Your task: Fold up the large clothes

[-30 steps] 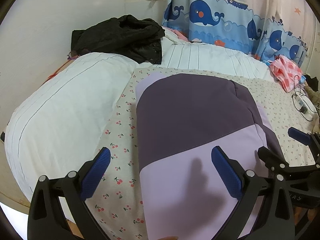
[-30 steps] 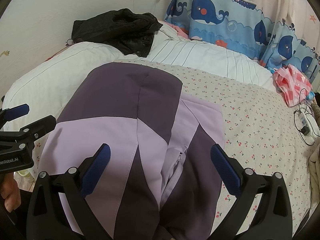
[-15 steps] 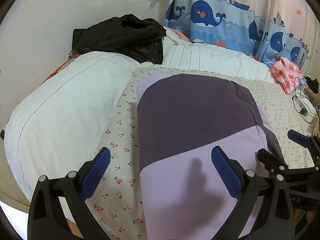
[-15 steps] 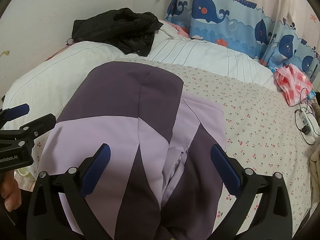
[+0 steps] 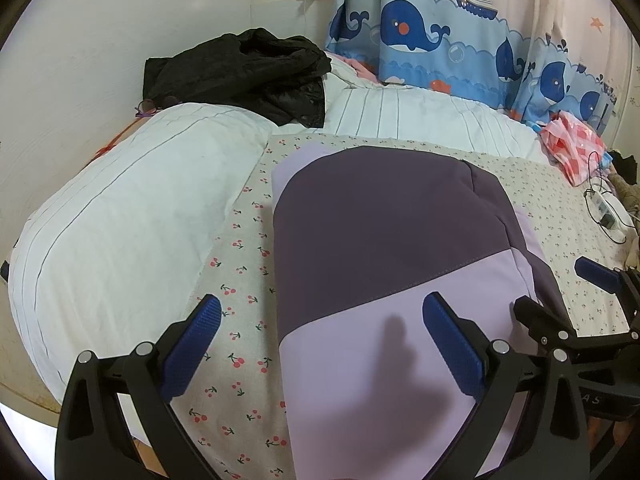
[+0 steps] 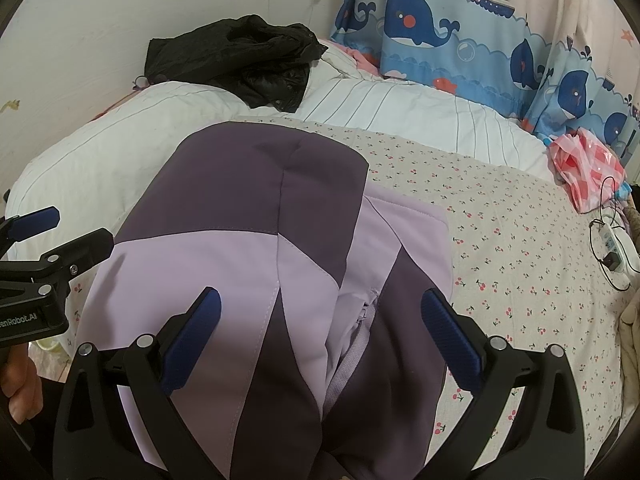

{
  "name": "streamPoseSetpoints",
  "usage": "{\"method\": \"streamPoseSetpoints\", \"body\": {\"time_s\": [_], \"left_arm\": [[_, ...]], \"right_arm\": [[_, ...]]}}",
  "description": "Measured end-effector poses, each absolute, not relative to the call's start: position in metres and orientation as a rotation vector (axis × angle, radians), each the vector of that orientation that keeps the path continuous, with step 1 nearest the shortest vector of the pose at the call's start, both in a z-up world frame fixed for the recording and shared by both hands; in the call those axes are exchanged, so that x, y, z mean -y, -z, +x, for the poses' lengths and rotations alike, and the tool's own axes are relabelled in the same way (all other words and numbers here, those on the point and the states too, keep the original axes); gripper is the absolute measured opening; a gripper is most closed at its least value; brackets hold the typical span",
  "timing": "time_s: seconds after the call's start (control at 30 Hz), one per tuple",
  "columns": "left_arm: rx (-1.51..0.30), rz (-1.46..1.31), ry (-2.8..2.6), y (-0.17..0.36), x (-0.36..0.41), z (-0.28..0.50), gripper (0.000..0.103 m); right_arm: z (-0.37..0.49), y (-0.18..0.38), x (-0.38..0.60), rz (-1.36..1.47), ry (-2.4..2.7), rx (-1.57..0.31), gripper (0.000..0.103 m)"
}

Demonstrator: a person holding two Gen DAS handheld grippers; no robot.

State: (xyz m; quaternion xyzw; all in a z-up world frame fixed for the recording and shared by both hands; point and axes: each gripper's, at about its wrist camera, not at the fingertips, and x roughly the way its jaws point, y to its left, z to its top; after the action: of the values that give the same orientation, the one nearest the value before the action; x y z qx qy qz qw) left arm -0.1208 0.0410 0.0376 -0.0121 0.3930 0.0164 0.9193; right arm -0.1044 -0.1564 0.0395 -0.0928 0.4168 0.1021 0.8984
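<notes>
Black jacket (image 5: 248, 72) on white duvet (image 5: 120, 224), whale curtain (image 5: 460, 44) behind.

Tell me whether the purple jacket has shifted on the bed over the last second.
No. The purple jacket keeps its place against the white quilt and black coat; only slight camera drift shows.

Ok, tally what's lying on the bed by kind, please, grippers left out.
Jackets: 2, purple jacket and black jacket
Duvets: 1, white duvet
Bags: 1, pink bag
Power strips: 1, power strip
Total: 5
</notes>
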Motion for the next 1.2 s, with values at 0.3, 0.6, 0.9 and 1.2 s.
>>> {"method": "streamPoseSetpoints", "body": {"time_s": [0.3,0.6,0.9,1.2], "left_arm": [[-0.800,-0.027,-0.033,-0.0373,-0.0427,-0.1213,0.097],[-0.777,-0.055,-0.024,-0.0416,-0.0481,-0.1221,0.097],[-0.784,-0.032,-0.063,-0.0429,-0.0481,-0.1202,0.097],[-0.774,-0.019,-0.085,-0.0442,-0.0473,-0.1228,0.097]], "right_arm": [[-0.1053,-0.0378,0.1537,-0.193,-0.212,-0.865,0.097],[-0.1067,-0.0356,0.1516,-0.194,-0.214,-0.864,0.097],[-0.1053,-0.0366,0.1538,-0.193,-0.214,-0.865,0.097],[-0.1062,-0.0357,0.1523,-0.193,-0.214,-0.865,0.097]]}}
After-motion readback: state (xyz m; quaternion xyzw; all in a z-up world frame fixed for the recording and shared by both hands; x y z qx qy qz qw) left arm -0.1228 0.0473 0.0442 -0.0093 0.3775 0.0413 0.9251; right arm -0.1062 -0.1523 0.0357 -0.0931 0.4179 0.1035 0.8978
